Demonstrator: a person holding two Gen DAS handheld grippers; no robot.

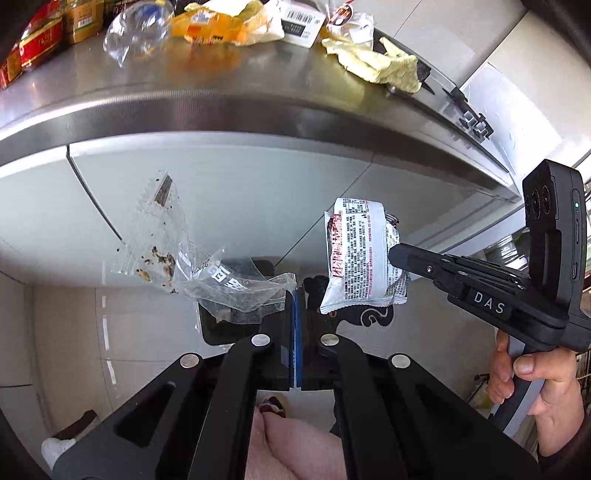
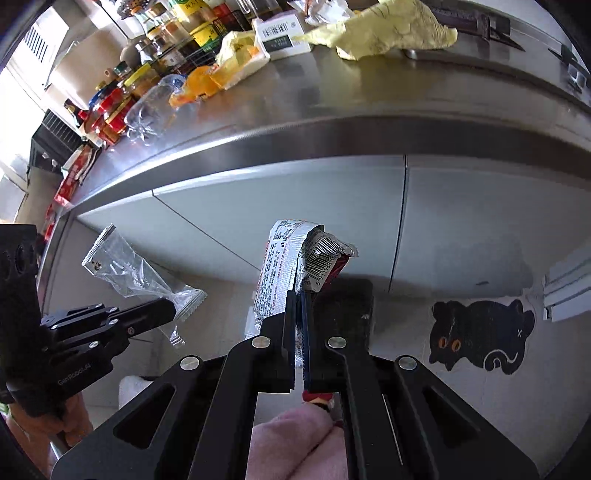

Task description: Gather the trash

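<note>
Both held items are thin film packaging: light, limp and slippery. Each crumples under pressure and will not break, but it slides out of a loose hold. Take hold on a flattened or sealed edge, where the layers stack, and keep the pads fully closed.

Left hand-held gripper (image 1: 295,295): the jaws are closed, pinching the end of a clear, crumpled plastic food bag with crumbs inside (image 1: 166,254). The bag extends forward and to the left of the fingertips, hanging free in the air below the edge of the stainless-steel surface (image 1: 258,107).

Right hand-held gripper (image 2: 300,295): the jaws are closed on a silver-and-white printed foil snack wrapper with red lettering and a barcode (image 2: 295,258). The wrapper stands upright, folded over above the fingertips, in front of the grey cabinet doors (image 2: 332,192). It touches nothing else.

A dark, open-topped container, judged to be the trash bin (image 1: 236,302), lies below and just ahead of both grippers, part hidden behind the bag. Release over it appears to be the step in hand.

Further loose items remain well apart on the surface: a crushed clear plastic bottle (image 1: 136,27), an orange-and-yellow wrapper (image 1: 210,27) and a crumpled yellow cloth (image 1: 373,62).
</note>
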